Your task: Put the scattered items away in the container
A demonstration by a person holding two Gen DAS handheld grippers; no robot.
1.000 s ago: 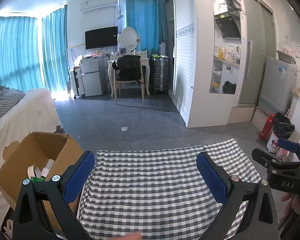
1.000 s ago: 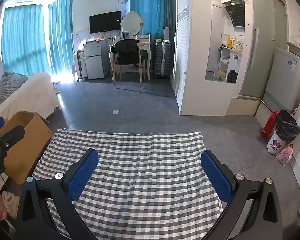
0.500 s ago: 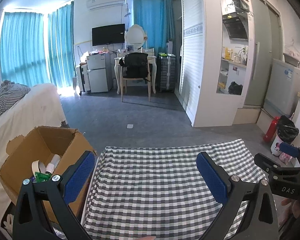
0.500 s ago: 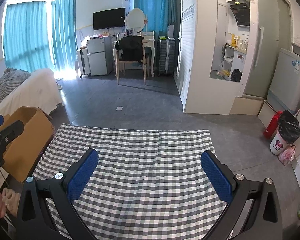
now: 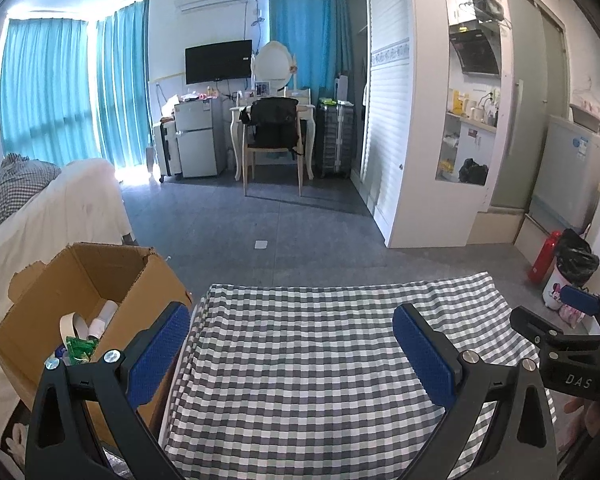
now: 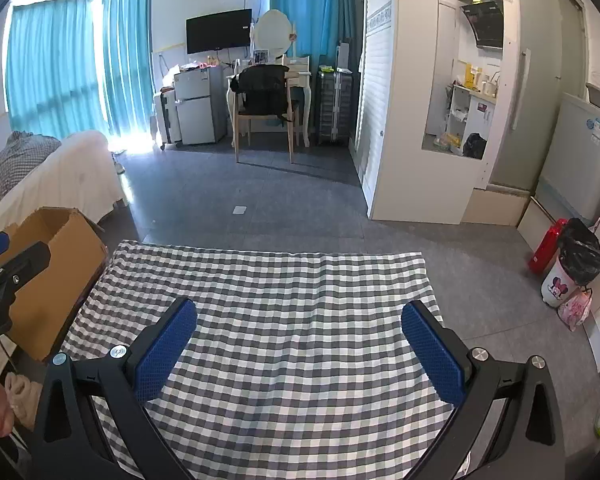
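Off the surface's left edge, the cardboard box (image 5: 80, 280) is holding a tape roll (image 5: 69, 326) and a green packet (image 5: 80, 347). The left claw (image 5: 292, 344) is hanging released over the checked cloth (image 5: 300, 360); the right claw (image 6: 300, 344), lettered "DAS", is gaping too.

A checked cloth (image 6: 284, 320) covers the table, otherwise bare.

My left gripper (image 5: 292, 348) has a black frame, blue textured pads (image 5: 160, 354), and silver screws. My right gripper (image 6: 300, 346) matches it; its side reads "DAS".
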